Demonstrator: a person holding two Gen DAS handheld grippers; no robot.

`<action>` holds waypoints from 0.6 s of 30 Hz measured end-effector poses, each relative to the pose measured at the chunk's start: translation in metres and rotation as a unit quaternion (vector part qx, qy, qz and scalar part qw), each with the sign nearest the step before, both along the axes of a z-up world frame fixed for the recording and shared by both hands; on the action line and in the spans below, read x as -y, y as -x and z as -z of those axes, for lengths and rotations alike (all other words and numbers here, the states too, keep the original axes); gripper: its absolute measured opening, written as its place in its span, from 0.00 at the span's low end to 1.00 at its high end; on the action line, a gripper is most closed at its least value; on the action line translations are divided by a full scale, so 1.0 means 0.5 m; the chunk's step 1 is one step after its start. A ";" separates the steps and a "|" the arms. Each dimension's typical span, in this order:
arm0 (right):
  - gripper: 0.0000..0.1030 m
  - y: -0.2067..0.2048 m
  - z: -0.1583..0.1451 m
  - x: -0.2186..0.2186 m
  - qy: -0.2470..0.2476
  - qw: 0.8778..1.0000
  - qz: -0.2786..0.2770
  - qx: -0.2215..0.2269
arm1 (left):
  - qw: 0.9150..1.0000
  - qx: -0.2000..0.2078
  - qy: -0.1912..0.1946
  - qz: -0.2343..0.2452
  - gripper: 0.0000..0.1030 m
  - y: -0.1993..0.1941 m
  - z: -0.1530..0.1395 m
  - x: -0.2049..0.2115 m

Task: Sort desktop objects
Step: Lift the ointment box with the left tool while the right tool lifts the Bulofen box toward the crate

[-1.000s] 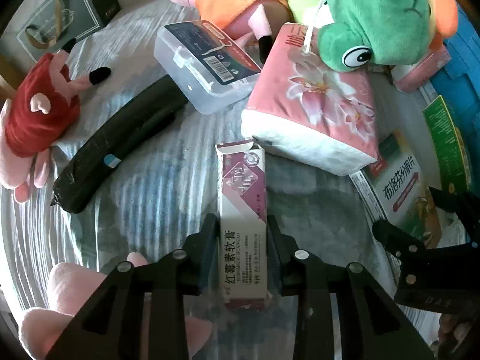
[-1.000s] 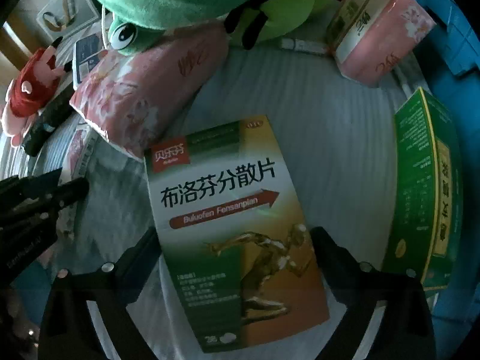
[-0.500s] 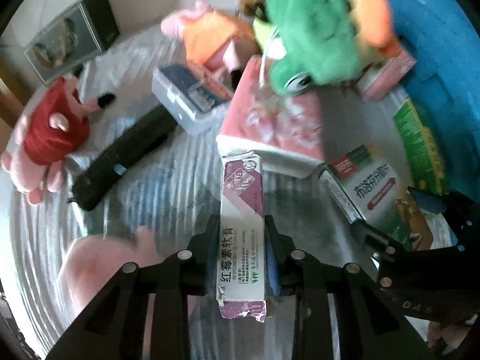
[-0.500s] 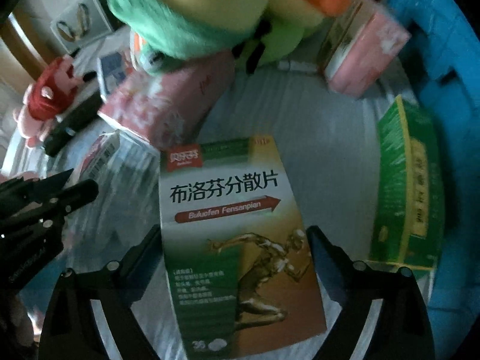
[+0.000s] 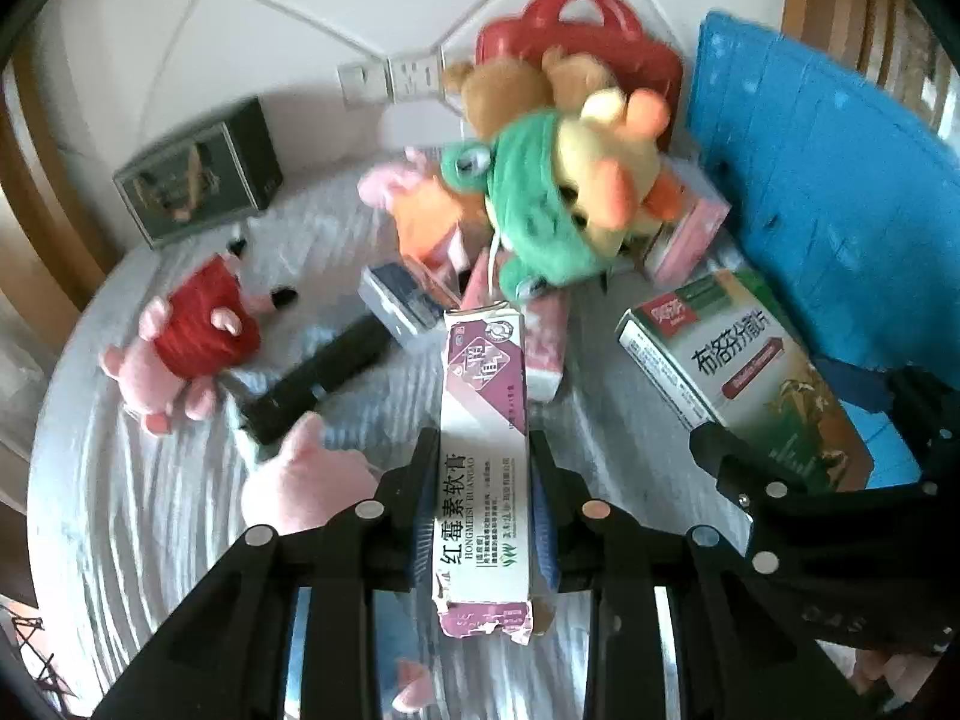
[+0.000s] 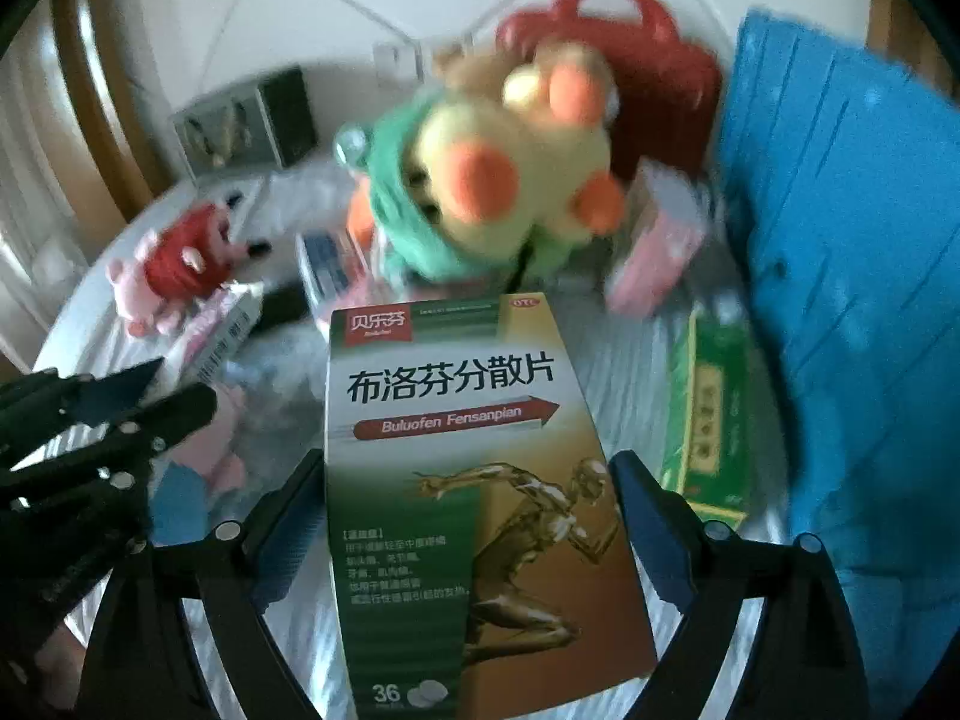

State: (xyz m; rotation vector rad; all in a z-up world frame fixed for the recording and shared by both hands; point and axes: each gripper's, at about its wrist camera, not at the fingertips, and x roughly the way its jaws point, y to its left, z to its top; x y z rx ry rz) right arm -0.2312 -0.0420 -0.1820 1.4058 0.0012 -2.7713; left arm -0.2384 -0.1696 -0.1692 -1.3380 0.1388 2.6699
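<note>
Blue bin (image 5: 840, 192) fills the right side, standing at the right edge of the worktop (image 5: 150, 510), which has a pale striped cloth on it. Red bag (image 5: 576, 42) sits at the back against the wall, behind the toy pile.

Green frog plush (image 5: 540, 210) is on top of the pile at centre back, lying over a pink tissue pack (image 5: 546, 342). Red-dressed pig plush (image 5: 192, 336) lies on the left, well apart from the pile. Dark box (image 5: 198, 180) stands back left near the wall. Black long object (image 5: 318, 378) lies between the red pig and the tissue pack. Green carton (image 6: 708, 408) lies flat just beside the bin.

Right gripper (image 6: 468, 516): fingers clamped on the sides of the ibuprofen box (image 6: 462, 480), box off the cloth, printed face toward the camera. In the left view the same box (image 5: 738, 384) sits right of centre, in front of the bin.

Left gripper (image 5: 483, 480): fingers clenched on the ointment carton (image 5: 483, 450), a narrow purple-and-white box held lengthwise and raised above the cloth; its near end flap is torn. Its far end overlaps the tissue pack in view.
</note>
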 end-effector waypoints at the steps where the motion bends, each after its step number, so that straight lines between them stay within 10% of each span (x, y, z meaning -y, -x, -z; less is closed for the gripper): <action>1: 0.89 -0.012 -0.022 0.006 -0.002 1.000 0.000 -0.016 | 1.000 -0.009 -0.002 0.002 0.26 -0.006 -0.011 0.003; 18: 0.90 -0.242 -0.311 0.075 -0.041 0.966 0.051 -0.249 | 0.985 -0.162 -0.056 0.031 0.26 -0.165 -0.222 0.032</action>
